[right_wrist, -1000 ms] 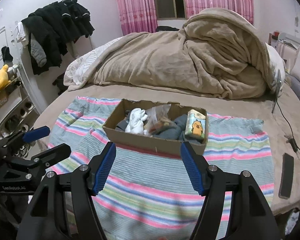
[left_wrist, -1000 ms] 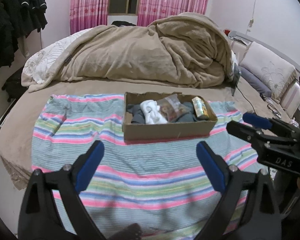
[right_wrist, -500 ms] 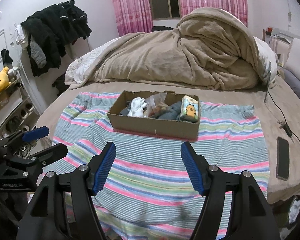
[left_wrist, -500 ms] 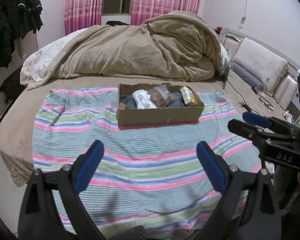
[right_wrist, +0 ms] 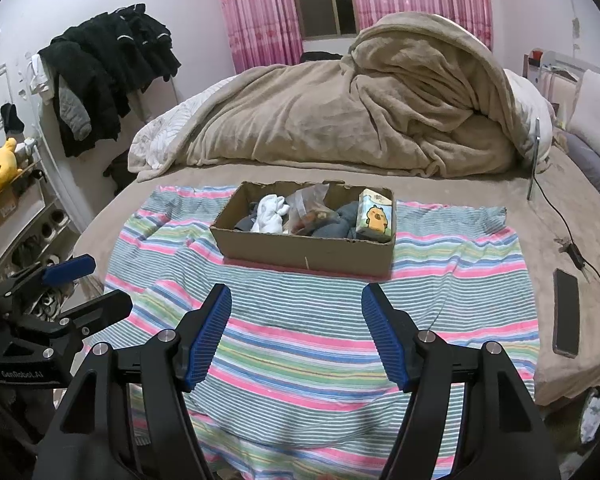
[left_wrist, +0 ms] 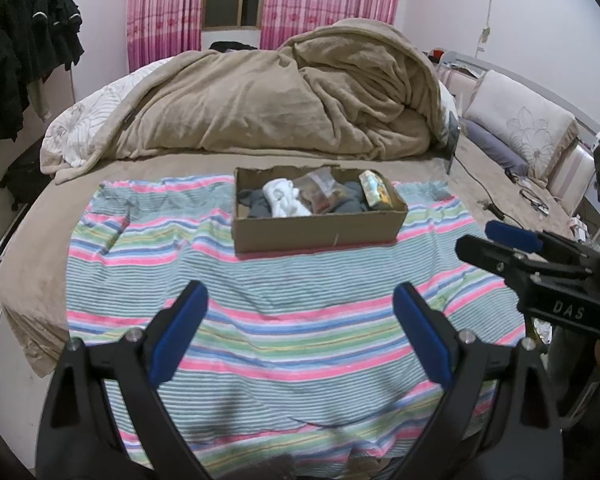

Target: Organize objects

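A shallow cardboard box (left_wrist: 316, 232) (right_wrist: 308, 250) rests on a striped cloth (left_wrist: 284, 312) (right_wrist: 308, 340) spread over the bed. Inside it lie white socks (left_wrist: 284, 199) (right_wrist: 269, 213), grey socks (right_wrist: 336, 220), a clear plastic bag (left_wrist: 320, 192) (right_wrist: 306, 204) and a tissue pack with a yellow cartoon animal (left_wrist: 374, 192) (right_wrist: 376, 214). My left gripper (left_wrist: 300, 308) hangs open over the cloth's near part, well short of the box. My right gripper (right_wrist: 296, 312) is open too, nothing between its blue pads. Each gripper shows at the edge of the other's view.
A rumpled beige blanket (left_wrist: 284, 104) is heaped behind the box. A dark phone (right_wrist: 566, 312) and a cable (right_wrist: 572, 240) lie on the bed to the right. Pillows (left_wrist: 516, 120) sit far right. Dark clothes (right_wrist: 108, 72) hang at the left wall.
Both grippers have drawn back from the box, which now looks smaller and farther off. More of the striped cloth's near edge shows. Both stayed open.
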`<state>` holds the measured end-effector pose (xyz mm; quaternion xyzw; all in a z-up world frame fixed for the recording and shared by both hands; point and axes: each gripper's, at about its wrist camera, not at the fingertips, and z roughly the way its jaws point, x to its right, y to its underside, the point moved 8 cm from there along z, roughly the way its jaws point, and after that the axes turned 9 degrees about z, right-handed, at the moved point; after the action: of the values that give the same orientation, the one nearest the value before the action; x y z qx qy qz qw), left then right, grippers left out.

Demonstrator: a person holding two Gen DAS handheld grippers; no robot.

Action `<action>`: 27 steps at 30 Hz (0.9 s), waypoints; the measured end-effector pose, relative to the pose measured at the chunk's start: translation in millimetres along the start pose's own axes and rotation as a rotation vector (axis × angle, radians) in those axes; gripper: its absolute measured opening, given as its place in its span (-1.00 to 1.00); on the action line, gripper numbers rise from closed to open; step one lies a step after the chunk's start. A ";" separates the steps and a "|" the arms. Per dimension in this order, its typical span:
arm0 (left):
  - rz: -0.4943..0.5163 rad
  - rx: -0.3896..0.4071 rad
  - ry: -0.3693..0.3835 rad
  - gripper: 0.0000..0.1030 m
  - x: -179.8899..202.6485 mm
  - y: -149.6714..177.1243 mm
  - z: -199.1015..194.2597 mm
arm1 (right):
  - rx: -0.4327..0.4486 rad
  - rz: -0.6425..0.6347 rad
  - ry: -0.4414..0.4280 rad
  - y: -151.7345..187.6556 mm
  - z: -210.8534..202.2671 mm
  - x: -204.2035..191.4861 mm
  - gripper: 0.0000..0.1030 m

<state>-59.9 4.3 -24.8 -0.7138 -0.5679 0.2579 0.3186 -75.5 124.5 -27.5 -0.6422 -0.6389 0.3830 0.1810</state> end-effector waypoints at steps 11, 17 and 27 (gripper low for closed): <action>0.004 -0.013 -0.002 0.84 -0.4 0.5 7.2 | -0.013 0.011 -0.003 1.3 7.6 5.1 0.38; 0.005 -0.021 0.000 0.84 0.1 0.5 12.5 | -0.019 0.015 -0.003 2.2 10.5 7.8 0.38; 0.012 -0.037 0.004 0.84 1.5 1.8 22.9 | -0.033 0.023 -0.003 4.4 18.3 12.2 0.38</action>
<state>-75.2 9.2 -41.4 -0.7234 -0.5677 0.2480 0.3048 -87.1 131.0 -45.5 -0.6519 -0.6378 0.3757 0.1649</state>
